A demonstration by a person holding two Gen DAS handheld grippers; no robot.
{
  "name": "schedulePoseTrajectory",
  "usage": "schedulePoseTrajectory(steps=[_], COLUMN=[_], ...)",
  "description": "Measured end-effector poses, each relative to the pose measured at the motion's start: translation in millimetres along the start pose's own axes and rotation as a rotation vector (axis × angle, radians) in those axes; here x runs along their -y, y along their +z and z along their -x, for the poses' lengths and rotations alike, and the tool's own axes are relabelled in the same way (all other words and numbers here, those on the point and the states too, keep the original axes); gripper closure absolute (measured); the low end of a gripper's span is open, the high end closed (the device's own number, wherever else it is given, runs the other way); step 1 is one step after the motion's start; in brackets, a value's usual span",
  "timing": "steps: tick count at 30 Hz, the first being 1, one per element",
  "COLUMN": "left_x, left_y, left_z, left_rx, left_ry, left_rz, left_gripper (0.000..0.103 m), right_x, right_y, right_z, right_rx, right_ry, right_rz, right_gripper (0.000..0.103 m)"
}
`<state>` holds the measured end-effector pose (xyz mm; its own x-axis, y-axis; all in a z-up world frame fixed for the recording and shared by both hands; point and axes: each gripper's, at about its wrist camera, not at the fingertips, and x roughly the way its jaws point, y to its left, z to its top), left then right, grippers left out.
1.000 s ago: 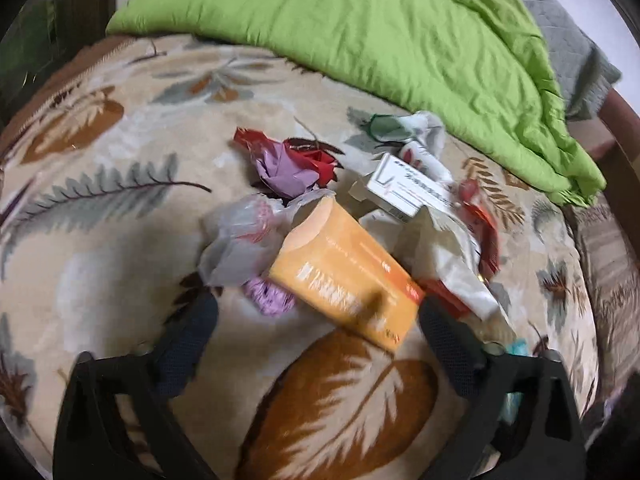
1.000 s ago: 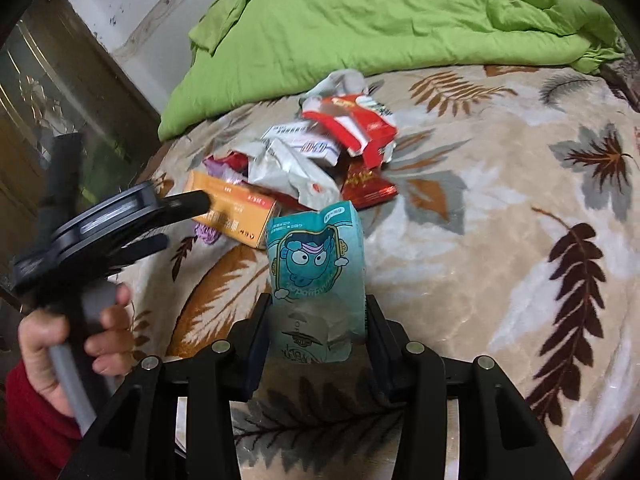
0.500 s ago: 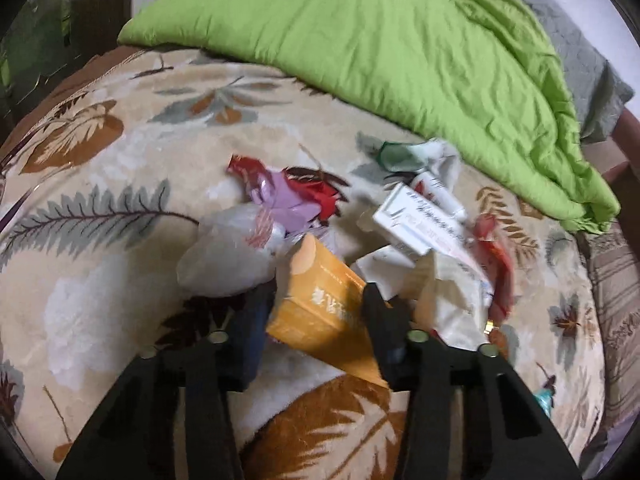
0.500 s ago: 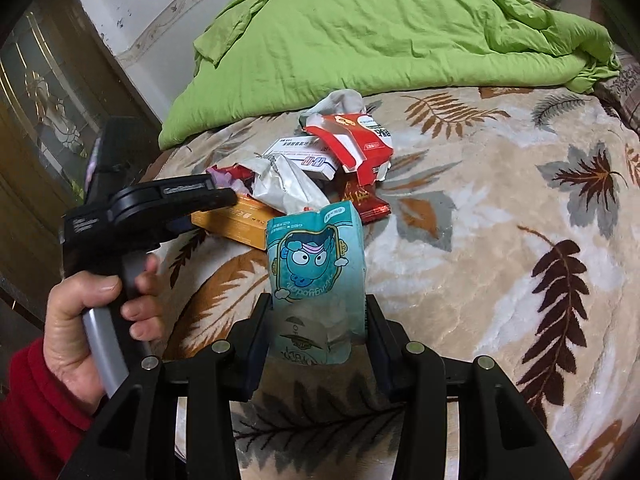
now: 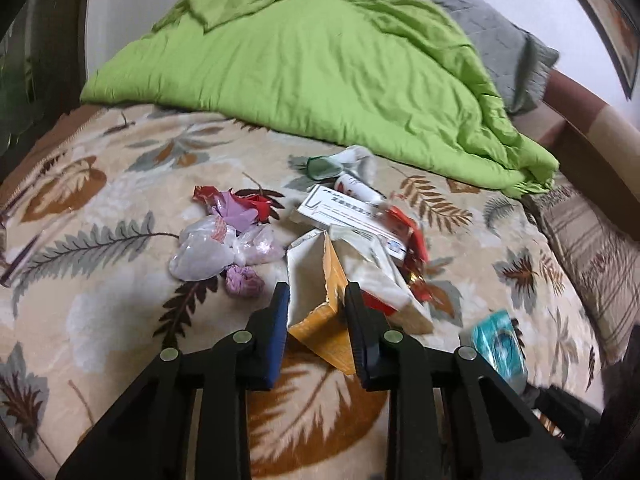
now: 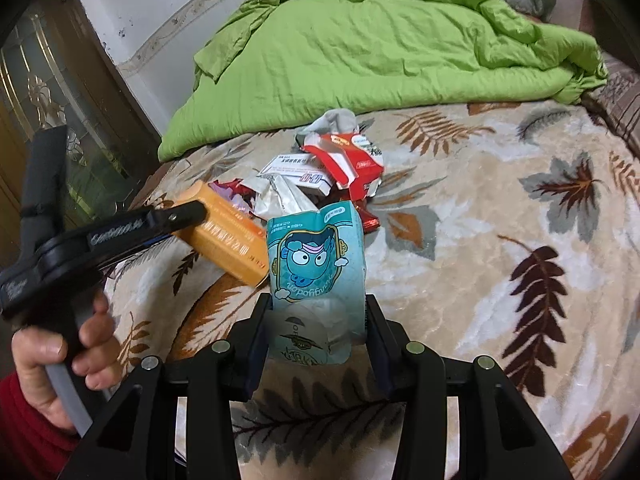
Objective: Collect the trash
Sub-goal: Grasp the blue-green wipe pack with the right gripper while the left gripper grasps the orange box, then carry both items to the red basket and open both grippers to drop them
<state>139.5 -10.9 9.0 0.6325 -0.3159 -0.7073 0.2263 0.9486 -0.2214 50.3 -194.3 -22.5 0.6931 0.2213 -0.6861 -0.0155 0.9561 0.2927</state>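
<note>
Now the left gripper [image 5: 316, 312] clamps the orange box [image 5: 316, 300] just above the bed [image 5: 100, 320], beside the trash pile [image 5: 360, 220]; the right gripper [image 6: 316, 320] pinches the teal packet [image 6: 316, 264]. The open, crushable box may buckle and slip.

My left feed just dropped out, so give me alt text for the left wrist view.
The left gripper is shut on an open-ended orange cardboard box, lifted over a leaf-patterned beige blanket. Beyond it lies a pile of trash: a white printed carton, crumpled clear plastic bags and red wrappers, with a rumpled green quilt behind.
</note>
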Motion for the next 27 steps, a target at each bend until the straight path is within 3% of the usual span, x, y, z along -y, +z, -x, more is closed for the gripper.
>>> schedulePoseTrajectory(steps=[9, 20, 27], left_x=[26.7, 53.1, 114.9], left_y=[-23.6, -30.4, -43.3], left_z=[45.3, 64.9, 80.6], left_rx=[0.088, 0.09, 0.083], left_ry=[-0.048, -0.118, -0.261], left_rz=[-0.091, -0.128, -0.232], left_gripper=[0.076, 0.076, 0.076], right_x=[-2.4, 17.8, 70.7], right_y=[-6.5, -16.2, -33.2], right_z=[21.7, 56.3, 126.9], right_rx=[0.022, 0.049, 0.109], right_ry=[-0.014, -0.014, -0.05], right_rz=[0.006, -0.065, -0.208], right_gripper=[0.055, 0.054, 0.054])
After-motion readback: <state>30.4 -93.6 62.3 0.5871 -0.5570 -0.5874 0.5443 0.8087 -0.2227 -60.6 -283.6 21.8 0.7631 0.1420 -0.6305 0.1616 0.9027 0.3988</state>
